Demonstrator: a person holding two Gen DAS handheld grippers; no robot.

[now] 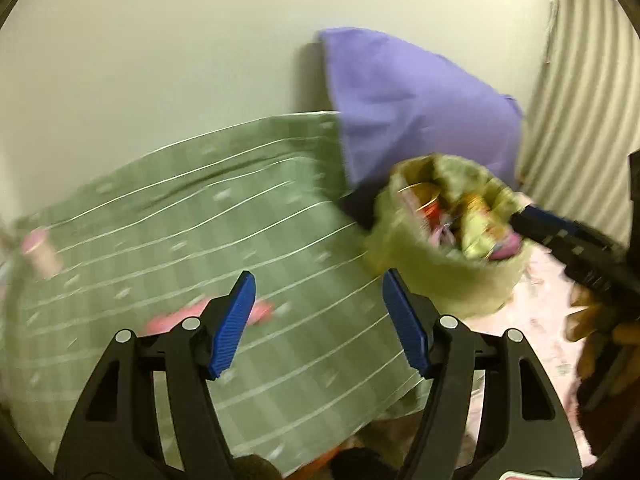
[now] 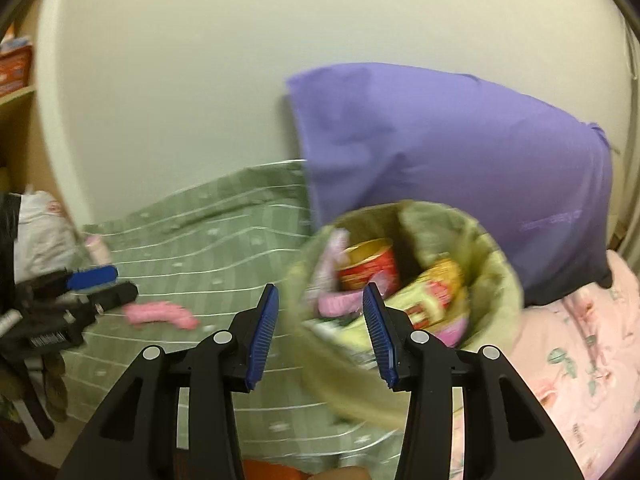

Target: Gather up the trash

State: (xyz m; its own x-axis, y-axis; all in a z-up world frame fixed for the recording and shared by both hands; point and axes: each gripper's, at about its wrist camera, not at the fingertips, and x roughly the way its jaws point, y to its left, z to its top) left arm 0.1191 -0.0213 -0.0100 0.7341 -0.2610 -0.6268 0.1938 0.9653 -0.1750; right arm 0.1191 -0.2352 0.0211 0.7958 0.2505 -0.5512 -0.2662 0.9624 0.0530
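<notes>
Views disagree on coverage. Left wrist view: my left tool (image 1: 318, 324) has its jaws wide apart, nothing between them, over the green blanket (image 1: 192, 240) on the bed. The trash basket (image 1: 448, 264) sits toward the bed's right side, just in front of the purple pillow (image 1: 416, 104). My right tool (image 1: 532, 220) comes in from the right with its tip at the basket rim; I cannot tell from here if it touches. A blurred pink-capped cylinder (image 1: 38, 252) lies near the blanket's left edge.

Right wrist view: my right tool (image 2: 318, 332) is also open with nothing held, and the near rim of the trash basket (image 2: 496, 280) shows through the gap. This view looks down into the basket: red cup (image 2: 370, 266) with a gold inner rim, yellow-red wrapper (image 2: 436, 292), pink scraps. The left view shows the contents only as blur. My left tool (image 2: 92, 280) shows at the left edge, above the pink wrapper (image 2: 160, 314) lying crumpled on the blanket (image 2: 224, 248). The left view hides most of that wrapper behind my left tool's finger.

Materials: basket is round, soft-looking, pale green. Blanket is green with thin white stripes and small motifs, wrinkled. Purple pillow (image 2: 440, 152) is smooth fabric, leaning on the wall. Pink printed sheet (image 2: 580, 344) covers the bed's right side. Tool pads are ribbed blue on black frames.
</notes>
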